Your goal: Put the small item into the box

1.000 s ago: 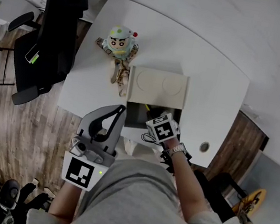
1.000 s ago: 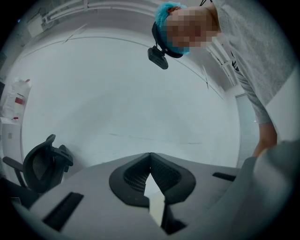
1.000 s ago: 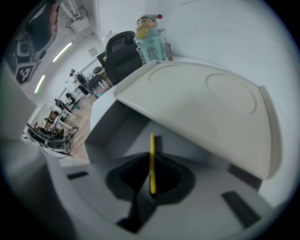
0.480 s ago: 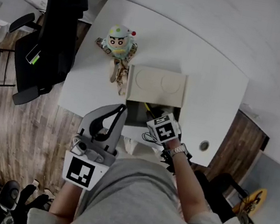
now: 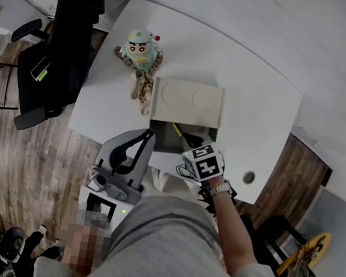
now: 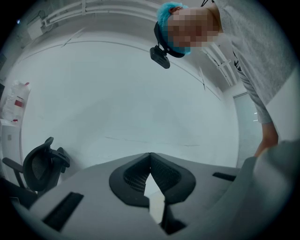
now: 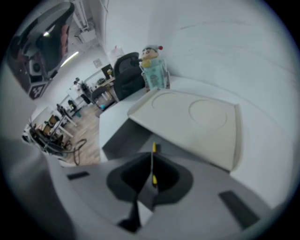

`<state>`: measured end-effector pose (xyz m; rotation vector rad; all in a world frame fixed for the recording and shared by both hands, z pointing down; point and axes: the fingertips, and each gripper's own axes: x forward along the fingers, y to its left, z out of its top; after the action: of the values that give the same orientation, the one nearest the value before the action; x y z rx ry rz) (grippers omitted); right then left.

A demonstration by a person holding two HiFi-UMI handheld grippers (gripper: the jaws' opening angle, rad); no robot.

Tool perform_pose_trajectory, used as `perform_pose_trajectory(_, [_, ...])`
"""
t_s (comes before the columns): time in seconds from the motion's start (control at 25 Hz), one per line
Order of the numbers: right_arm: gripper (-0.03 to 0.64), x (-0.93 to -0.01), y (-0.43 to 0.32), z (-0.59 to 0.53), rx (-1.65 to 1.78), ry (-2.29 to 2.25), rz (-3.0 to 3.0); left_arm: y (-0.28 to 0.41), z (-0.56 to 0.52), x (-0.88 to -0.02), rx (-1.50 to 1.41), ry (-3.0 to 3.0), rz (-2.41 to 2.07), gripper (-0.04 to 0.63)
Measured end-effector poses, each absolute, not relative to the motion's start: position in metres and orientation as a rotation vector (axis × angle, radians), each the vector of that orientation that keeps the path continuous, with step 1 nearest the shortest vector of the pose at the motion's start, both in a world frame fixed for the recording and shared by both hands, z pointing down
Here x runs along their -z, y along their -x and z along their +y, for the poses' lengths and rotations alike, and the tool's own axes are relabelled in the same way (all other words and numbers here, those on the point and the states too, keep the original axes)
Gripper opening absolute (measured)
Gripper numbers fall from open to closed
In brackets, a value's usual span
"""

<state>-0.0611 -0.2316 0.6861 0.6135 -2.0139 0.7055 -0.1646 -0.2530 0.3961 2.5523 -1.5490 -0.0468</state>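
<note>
The right gripper [image 7: 152, 161] is clamped on a thin yellow stick [image 7: 153, 148], whose far end reaches over the opening of the box [image 5: 161, 140] on the white surface [image 5: 255, 115], just in front of the raised lid [image 5: 187, 103]. The left gripper [image 6: 150, 161] is closed with nothing in it and held off the surface edge, close to the person's body.

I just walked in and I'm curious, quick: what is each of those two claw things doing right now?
Left gripper: closed, nothing between its jaws.
Right gripper: closed on a thin yellow item.
</note>
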Motion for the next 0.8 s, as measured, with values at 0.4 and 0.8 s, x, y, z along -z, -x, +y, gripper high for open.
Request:
perform_pose_trajectory(0.4, [0.032, -0.64, 0.042, -0.234, -0.716, -0.666, -2.131, 0.142, -0.229, -0.39, 0.056, -2.548, -1.57, 0.031])
perform_pose_trajectory(0.8, [0.034, -0.569, 0.019, -0.233, -0.637, -0.752, -2.311, 0.107, -0.195, -0.381, 0.051, -2.569, -1.581, 0.031])
